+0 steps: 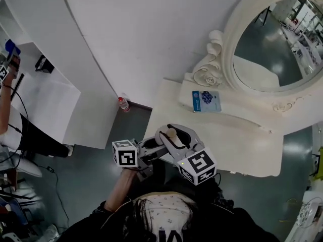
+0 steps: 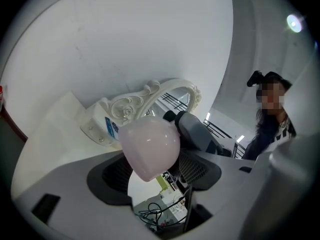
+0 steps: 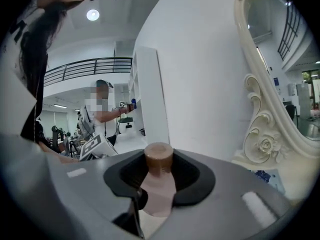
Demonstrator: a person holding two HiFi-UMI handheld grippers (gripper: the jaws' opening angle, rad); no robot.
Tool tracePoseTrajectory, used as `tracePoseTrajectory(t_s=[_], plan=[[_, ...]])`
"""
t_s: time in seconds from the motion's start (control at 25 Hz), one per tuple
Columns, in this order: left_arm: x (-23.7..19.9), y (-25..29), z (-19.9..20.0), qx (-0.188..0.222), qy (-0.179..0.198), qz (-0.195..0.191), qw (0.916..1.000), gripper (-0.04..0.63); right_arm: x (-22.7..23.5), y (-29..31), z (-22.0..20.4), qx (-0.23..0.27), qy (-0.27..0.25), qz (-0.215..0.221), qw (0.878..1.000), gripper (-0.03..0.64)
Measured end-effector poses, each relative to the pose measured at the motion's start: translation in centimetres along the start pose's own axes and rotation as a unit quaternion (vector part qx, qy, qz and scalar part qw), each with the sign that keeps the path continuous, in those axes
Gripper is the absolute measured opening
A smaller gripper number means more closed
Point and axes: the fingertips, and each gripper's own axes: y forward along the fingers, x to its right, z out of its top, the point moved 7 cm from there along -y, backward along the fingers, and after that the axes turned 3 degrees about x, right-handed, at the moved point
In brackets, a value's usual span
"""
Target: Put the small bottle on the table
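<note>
In the head view the small bottle (image 1: pixel 171 133) shows only its brown cap. The right tool (image 1: pixel 174 141) and left tool (image 1: pixel 153 153) hide its body. The oval mirror (image 1: pixel 275 44) is cut off by the top and right edges. The print on the blue card (image 1: pixel 206 100) is too small to read.

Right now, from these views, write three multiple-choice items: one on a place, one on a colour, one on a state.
1. Where does the blue packet lie?
A. on the floor
B. on the white table below the mirror
C. on a shelf

2. What colour is the small bottle's cap?
A. brown
B. green
C. white

3. The right gripper's fingers are:
A. open and empty
B. closed on the small bottle
C. out of view

Answers: B, the packet rests under the mirror's frame; A, the right gripper view shows a brown cap; B, both pads press the bottle.
</note>
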Motion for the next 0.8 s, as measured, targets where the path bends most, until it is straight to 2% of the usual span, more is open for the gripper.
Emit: tracePoseTrajectory(t_s=[0.28,0.52,0.8], plan=[[-1.8,0.6,2.0,-0.038,0.041,-0.019,0.9983,0.285,1.4,1.6,0.2,-0.003,0.016,-0.052,0.998,0.140],[-3.8,1.9,2.4,-0.094,0.072,-0.007,0.9930,0.285,4.2,1.6,1.0,0.005,0.024,-0.099,0.995,0.140],[-5.8,3.3,4.0,-0.103,0.065,-0.013,0.9925,0.285,9.4,1.0,1.1,-0.004,0.024,-0.167,0.986,0.140]])
